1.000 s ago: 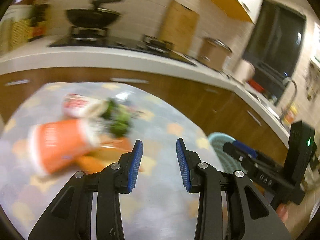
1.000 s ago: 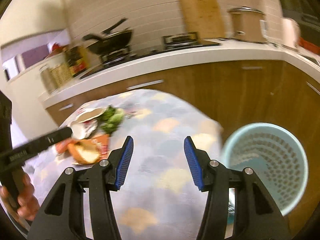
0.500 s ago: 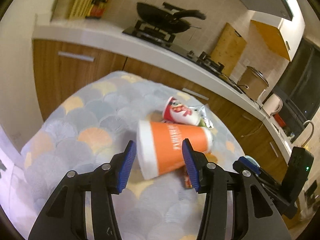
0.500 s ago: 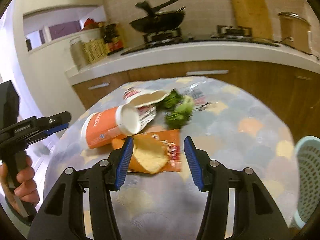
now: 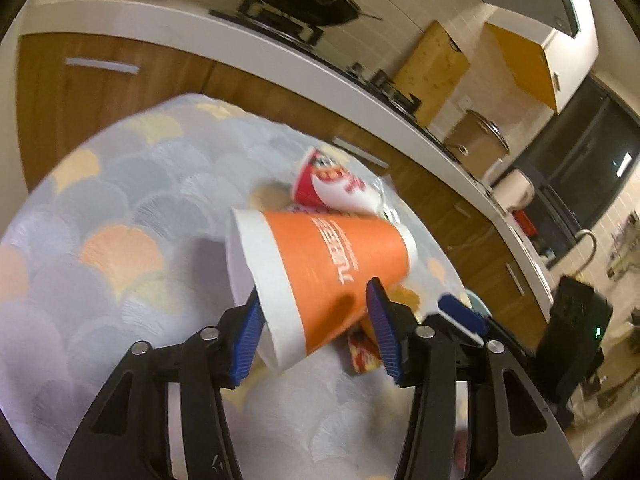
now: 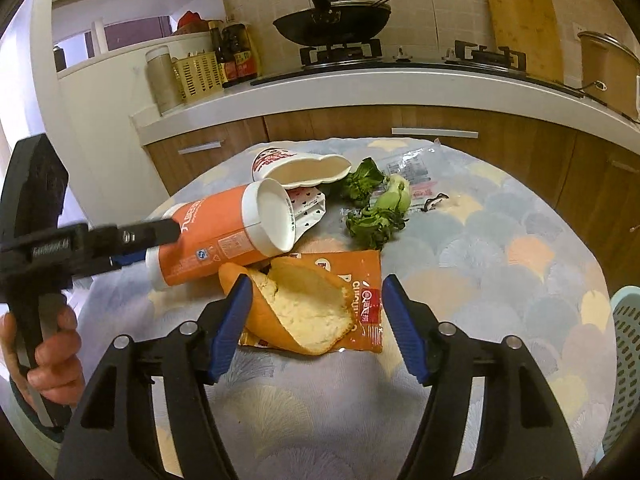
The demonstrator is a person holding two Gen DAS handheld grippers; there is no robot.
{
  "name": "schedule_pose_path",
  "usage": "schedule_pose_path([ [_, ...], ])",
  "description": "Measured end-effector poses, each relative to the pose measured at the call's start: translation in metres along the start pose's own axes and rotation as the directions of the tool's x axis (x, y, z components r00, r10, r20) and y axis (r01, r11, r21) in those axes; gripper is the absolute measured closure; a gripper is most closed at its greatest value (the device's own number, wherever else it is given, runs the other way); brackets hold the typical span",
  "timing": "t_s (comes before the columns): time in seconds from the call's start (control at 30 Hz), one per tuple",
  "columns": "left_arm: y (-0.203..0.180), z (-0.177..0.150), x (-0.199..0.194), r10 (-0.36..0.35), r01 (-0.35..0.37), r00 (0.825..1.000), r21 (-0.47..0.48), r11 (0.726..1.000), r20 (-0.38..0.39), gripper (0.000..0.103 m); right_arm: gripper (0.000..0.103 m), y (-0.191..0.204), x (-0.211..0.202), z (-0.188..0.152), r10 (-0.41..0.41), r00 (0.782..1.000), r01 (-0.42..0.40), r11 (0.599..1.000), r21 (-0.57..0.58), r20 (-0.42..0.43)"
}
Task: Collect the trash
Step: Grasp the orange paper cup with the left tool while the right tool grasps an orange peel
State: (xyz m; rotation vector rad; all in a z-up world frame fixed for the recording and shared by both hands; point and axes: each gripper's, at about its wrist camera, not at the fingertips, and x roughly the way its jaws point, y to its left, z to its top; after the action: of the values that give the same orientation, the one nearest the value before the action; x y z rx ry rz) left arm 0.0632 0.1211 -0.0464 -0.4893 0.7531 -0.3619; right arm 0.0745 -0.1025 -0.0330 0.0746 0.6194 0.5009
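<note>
An orange paper cup (image 5: 332,264) lies on its side on the patterned tablecloth (image 5: 120,200). It sits between the fingers of my left gripper (image 5: 316,332). The jaws are closing, and I see no firm press on the cup. In the right wrist view the left gripper (image 6: 160,240) reaches over the orange cup (image 6: 212,240) from the left. My right gripper (image 6: 318,324) straddles a torn piece of bread (image 6: 304,312) that rests on an orange snack wrapper (image 6: 360,280). Its jaws are opening and do not grip the bread.
Behind the orange cup lie a red-and-white paper cup (image 6: 296,168), leafy greens (image 6: 372,200) and a clear plastic wrapper (image 6: 412,168). A light blue mesh basket (image 6: 624,360) stands off the table's right edge. A kitchen counter (image 6: 400,88) with a wok runs behind.
Both grippers swung away from the basket side to the trash pile. The left one now has the orange cup between its fingers. The right one came over the bread and its jaws widened.
</note>
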Motion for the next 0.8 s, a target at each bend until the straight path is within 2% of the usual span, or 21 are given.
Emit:
schedule_pose_path([
  [0.1,-0.004,-0.009,0.0,-0.091,0.091,0.995,0.0,0.996,-0.031,0.074,0.04,-0.001,0.001,-0.001,0.002,1.0,-0.002,1.0,0.0,-0.008],
  [0.13,-0.007,-0.013,-0.001,-0.131,0.132,0.991,0.002,0.991,-0.035,0.075,0.039,-0.001,0.001,-0.001,0.001,1.0,-0.001,1.0,0.001,-0.007],
  [0.2,-0.011,-0.017,-0.003,-0.158,0.158,0.987,0.017,0.987,-0.032,0.075,0.038,-0.002,0.0,-0.001,0.001,1.0,-0.001,1.0,0.006,-0.002],
  [0.37,-0.014,-0.013,0.009,-0.108,0.108,0.994,0.004,0.994,-0.033,0.077,0.036,-0.001,0.001,-0.001,0.005,1.0,-0.005,1.0,0.006,-0.007],
  [0.43,-0.014,-0.012,0.015,-0.107,0.107,0.993,-0.007,0.994,-0.039,0.091,0.032,0.001,0.002,-0.001,0.007,1.0,-0.007,1.0,-0.008,-0.014],
  [0.5,-0.014,-0.013,0.018,-0.099,0.098,0.994,-0.016,0.995,-0.036,0.099,0.028,0.004,0.004,0.0,0.013,1.0,-0.014,1.0,-0.028,-0.021],
  [0.57,-0.016,-0.015,0.01,-0.076,0.076,0.997,0.001,0.997,0.014,0.101,0.027,0.011,0.007,0.002,0.007,0.999,-0.009,0.998,-0.069,-0.032],
  [0.67,-0.01,-0.018,-0.006,-0.085,0.087,0.992,-0.009,0.996,0.089,0.101,0.021,0.018,0.017,0.005,0.011,0.998,-0.018,0.994,-0.111,-0.059],
  [0.8,0.004,-0.021,-0.011,-0.058,0.064,0.992,-0.045,0.997,0.116,0.101,0.015,0.024,0.028,0.008,0.026,0.996,-0.039,0.989,-0.145,-0.089],
])
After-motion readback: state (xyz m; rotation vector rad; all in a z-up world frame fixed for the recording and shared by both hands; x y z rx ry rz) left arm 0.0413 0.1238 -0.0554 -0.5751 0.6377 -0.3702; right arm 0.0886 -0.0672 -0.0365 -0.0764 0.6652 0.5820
